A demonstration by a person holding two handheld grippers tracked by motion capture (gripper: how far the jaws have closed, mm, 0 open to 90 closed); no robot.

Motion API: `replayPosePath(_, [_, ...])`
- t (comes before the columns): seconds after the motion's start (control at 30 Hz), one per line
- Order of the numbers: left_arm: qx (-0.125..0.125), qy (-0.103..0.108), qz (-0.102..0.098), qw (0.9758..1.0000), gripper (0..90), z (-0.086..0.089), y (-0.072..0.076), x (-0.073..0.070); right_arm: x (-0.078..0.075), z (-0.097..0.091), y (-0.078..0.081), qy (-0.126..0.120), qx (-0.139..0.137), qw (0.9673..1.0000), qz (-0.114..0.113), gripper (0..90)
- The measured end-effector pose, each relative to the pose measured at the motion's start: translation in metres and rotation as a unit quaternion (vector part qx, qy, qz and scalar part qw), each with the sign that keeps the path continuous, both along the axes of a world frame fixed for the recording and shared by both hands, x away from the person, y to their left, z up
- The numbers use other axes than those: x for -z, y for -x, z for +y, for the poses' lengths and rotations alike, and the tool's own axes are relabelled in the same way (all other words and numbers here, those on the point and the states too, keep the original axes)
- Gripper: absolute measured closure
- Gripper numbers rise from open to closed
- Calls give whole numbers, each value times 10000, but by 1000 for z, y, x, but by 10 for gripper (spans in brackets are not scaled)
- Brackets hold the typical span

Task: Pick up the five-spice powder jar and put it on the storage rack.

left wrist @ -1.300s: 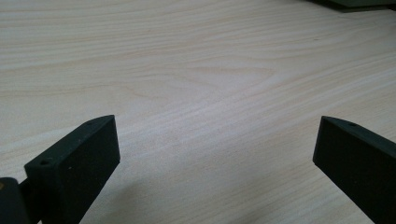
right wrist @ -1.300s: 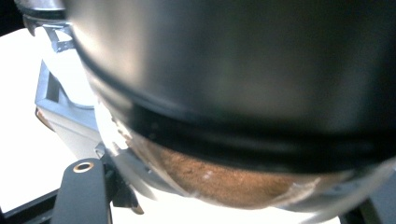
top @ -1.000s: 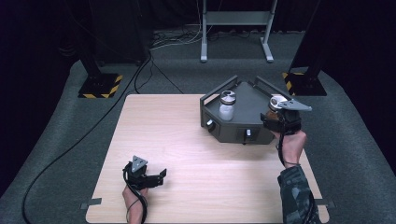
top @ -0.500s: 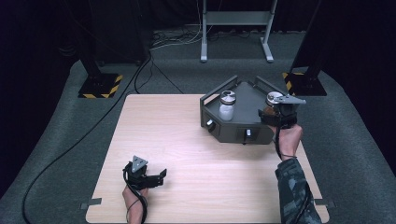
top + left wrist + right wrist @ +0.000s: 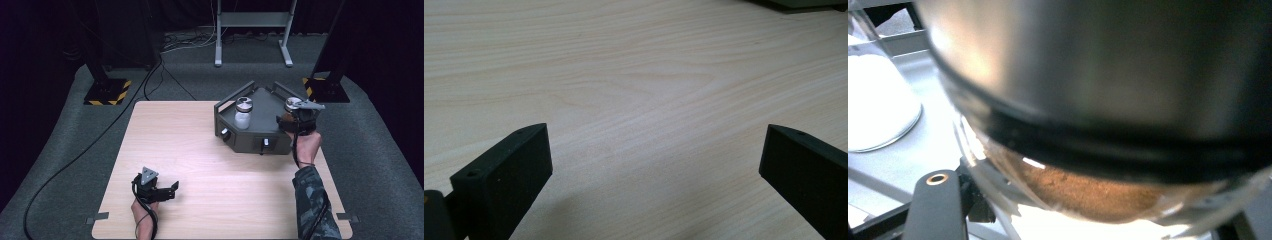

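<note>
Here the right claw (image 5: 294, 111) is closed on a jar (image 5: 1108, 125), at the right corner of a dark grey tray (image 5: 260, 142). From the right gripper view the jar is very close in front of the claw: it has a wide metal lid with a dull shine, a black band under the lid, and a clear glass wall. Inside lies a brown, grainy powder. One black jaw with a small brass ring stands at the lower left of the jar, and the glass bulges out just beside it.

To the left of this claw, on the same tray, stands a second jar (image 5: 243, 114), round, with a metal lid and white powder in it. The tray is angular, with raised edges and two small knobs on its front wall.

The left claw (image 5: 170, 189) is wide open, low over the desk (image 5: 175, 145), well apart from the tray. Between its flat, matte black jaws lies bare pale wood with a fine grain.
</note>
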State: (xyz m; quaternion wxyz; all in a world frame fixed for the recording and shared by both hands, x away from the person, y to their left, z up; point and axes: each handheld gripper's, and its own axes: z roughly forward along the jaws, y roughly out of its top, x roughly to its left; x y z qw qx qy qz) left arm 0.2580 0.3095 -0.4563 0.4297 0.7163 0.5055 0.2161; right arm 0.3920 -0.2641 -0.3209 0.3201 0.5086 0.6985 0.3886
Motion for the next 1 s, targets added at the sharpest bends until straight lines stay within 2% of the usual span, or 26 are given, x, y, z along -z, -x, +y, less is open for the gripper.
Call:
replayPosePath(0.73, [2, 26, -19, 10000, 3, 0, 1, 1, 8, -4, -12, -110, 73, 9998, 160, 300])
replayPosePath(1.0, [3, 25, -28, 10000, 4, 0, 1, 1, 12, -4, -12, -114, 59, 9998, 141, 300])
